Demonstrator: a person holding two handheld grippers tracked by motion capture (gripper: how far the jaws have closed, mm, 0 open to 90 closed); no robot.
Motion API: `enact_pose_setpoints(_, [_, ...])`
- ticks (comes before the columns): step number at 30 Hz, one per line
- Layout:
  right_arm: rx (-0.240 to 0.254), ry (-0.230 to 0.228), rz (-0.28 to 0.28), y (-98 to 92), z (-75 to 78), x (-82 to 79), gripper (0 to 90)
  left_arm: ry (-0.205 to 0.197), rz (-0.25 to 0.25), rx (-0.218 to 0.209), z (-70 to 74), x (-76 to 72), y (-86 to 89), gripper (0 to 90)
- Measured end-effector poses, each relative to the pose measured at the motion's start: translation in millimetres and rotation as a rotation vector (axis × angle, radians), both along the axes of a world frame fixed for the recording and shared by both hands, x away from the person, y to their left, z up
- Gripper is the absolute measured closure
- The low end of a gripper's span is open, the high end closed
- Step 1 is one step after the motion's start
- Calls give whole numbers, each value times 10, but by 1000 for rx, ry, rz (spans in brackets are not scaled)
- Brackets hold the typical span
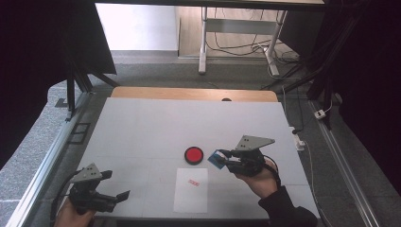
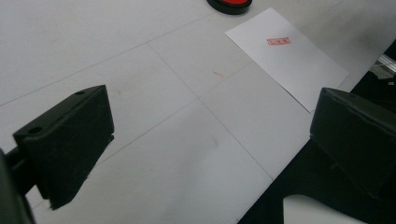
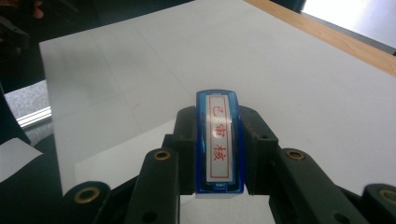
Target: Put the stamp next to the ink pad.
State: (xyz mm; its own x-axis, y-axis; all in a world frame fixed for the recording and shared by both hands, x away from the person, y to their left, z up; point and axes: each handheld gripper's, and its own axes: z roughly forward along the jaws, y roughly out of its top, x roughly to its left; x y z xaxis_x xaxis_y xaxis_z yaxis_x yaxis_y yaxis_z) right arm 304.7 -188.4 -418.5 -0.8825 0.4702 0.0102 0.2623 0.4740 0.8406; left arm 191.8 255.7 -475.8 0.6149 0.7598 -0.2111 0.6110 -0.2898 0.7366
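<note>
A blue stamp (image 3: 219, 142) with a white label and red characters sits clamped between the jaws of my right gripper (image 3: 218, 149). In the high view that right gripper (image 1: 221, 160) holds the stamp (image 1: 217, 159) just right of the round red ink pad (image 1: 194, 154) in its black case. A white sheet of paper (image 1: 190, 190) bearing a small red stamp mark (image 1: 194, 182) lies in front of the pad. My left gripper (image 1: 120, 195) rests at the table's near left corner, jaws wide apart with nothing between them; the paper (image 2: 287, 58) and pad (image 2: 229, 4) lie beyond it.
The white table (image 1: 156, 127) has a wooden strip along its far edge. Aluminium rails run along both sides. Cables and table legs stand on the floor beyond. A person's hands and dark sleeve come in from the bottom.
</note>
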Motion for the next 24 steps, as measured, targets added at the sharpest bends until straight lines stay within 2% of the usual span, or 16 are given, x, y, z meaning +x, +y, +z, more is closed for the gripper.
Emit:
enact_pose_setpoints(11, [-40, 6, -101, -189, -90, 152, 711, 2, 1, 9, -4, 3, -7, 5])
enact_pose_setpoints(17, [-102, -12, -147, -244, -165, 228, 712, 5, 1, 12, -7, 5, -6, 8])
enact_pose_setpoints(24, [-113, 8, -196, -327, -236, 349, 711, 8, 2, 13, -7, 7, -5, 10])
